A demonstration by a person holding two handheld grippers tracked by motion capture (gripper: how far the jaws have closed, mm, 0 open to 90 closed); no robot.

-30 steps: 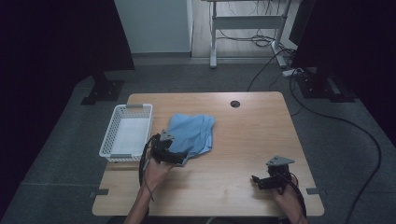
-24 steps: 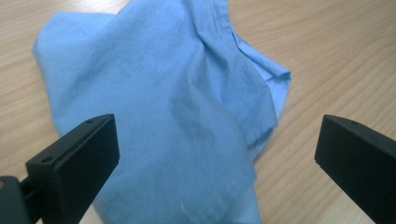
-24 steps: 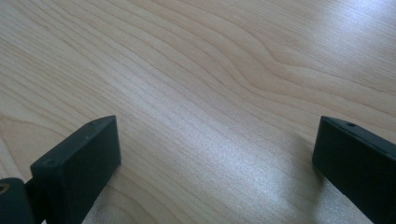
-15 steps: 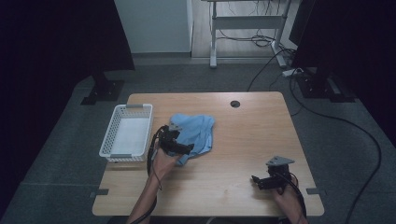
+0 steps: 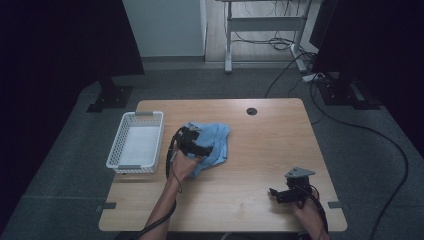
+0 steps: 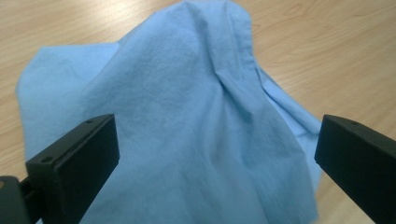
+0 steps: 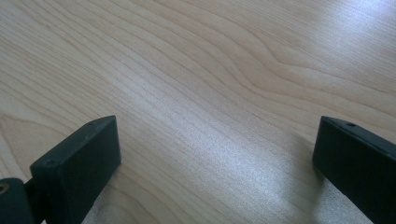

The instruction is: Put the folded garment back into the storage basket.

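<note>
The high view looks from above the person's side, forward and down, and takes in the whole table (image 5: 260, 150) and the floor beyond its far edge. The left gripper view sits very near the cloth (image 6: 187, 130) and looks along its wide-apart jaws toward the wood behind it. The right gripper view sits low and close over bare wood near the right front corner. The high view shares the cloth (image 5: 215, 142) with the left gripper view.
</note>
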